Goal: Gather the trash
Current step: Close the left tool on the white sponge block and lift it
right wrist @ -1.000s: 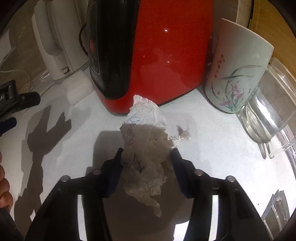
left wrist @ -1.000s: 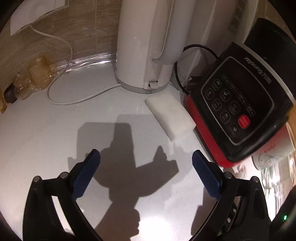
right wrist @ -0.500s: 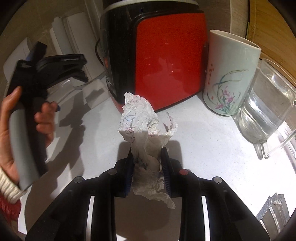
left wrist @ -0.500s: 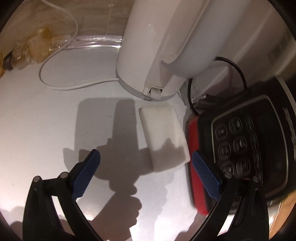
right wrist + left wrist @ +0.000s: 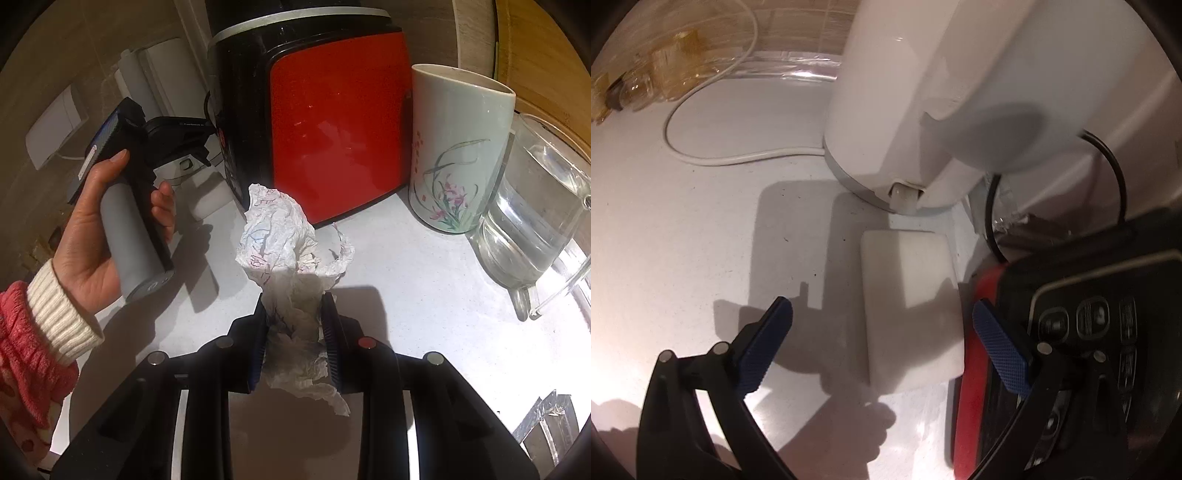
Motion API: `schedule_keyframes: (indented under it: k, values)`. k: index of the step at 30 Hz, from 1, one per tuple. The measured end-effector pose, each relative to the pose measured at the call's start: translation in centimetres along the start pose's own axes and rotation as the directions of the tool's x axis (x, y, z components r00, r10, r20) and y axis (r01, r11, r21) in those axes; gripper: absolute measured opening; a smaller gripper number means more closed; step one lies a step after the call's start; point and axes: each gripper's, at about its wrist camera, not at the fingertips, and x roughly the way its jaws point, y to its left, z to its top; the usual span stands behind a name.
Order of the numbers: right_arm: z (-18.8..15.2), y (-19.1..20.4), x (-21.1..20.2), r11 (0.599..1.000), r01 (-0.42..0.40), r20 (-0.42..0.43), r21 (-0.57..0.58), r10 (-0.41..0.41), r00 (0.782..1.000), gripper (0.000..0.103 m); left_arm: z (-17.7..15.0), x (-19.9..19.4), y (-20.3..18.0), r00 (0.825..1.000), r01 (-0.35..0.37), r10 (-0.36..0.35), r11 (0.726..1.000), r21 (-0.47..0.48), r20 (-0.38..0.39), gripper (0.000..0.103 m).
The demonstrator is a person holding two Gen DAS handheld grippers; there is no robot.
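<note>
My right gripper (image 5: 294, 308) is shut on a crumpled white paper (image 5: 284, 243) and holds it above the white counter, in front of the red and black cooker (image 5: 332, 122). My left gripper (image 5: 882, 317) is open, its jaws either side of a white rectangular block (image 5: 908, 295) that lies flat on the counter between the white kettle (image 5: 908, 92) and the cooker (image 5: 1071, 350). The block's near end lies between the blue fingertips (image 5: 775, 321); whether they touch it I cannot tell. In the right wrist view the left gripper's handle (image 5: 129, 206) shows in a hand, its fingers hidden.
A white cord (image 5: 713, 155) loops across the counter left of the kettle. Clear plastic wrappers (image 5: 646, 85) lie at the back left. A black cable (image 5: 1115, 177) runs behind the cooker. A flowered cup (image 5: 458, 147) and a glass jug (image 5: 532, 229) stand right of the cooker.
My left gripper moved forward and right until the white block lay between its open jaws. My right gripper closed on the crumpled paper and lifted it a little.
</note>
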Motion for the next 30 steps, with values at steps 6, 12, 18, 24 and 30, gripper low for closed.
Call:
schedule_keyframes:
  k: [6, 12, 18, 24, 30]
  values:
    - [-0.1, -0.6, -0.1, 1.000, -0.019, 0.006, 0.010, 0.019, 1.000, 0.029, 0.1, 0.5, 0.1, 1.000, -0.010, 0.011, 0.997, -0.076, 0.005, 0.093]
    - [-0.3, -0.8, -0.2, 0.999, -0.031, 0.008, 0.014, 0.031, 0.999, 0.029, 0.4, 1.4, 0.6, 1.000, 0.005, -0.008, 0.985, -0.174, -0.016, 0.093]
    - [-0.3, -0.9, -0.4, 0.999, -0.043, 0.016, 0.022, 0.042, 0.999, 0.029, 1.0, 1.6, 0.1, 1.000, 0.010, -0.014, 0.984, -0.180, -0.022, 0.093]
    - [-0.4, -0.8, -0.6, 0.998, -0.054, 0.023, 0.030, 0.054, 0.998, 0.029, 0.6, 0.9, 0.3, 0.998, 0.020, -0.030, 0.988, -0.156, -0.059, 0.076]
    - [-0.3, -0.5, -1.1, 0.998, -0.062, 0.033, 0.031, 0.061, 0.998, 0.029, -0.4, 0.6, -0.4, 0.998, 0.011, -0.016, 0.998, -0.066, -0.069, 0.062]
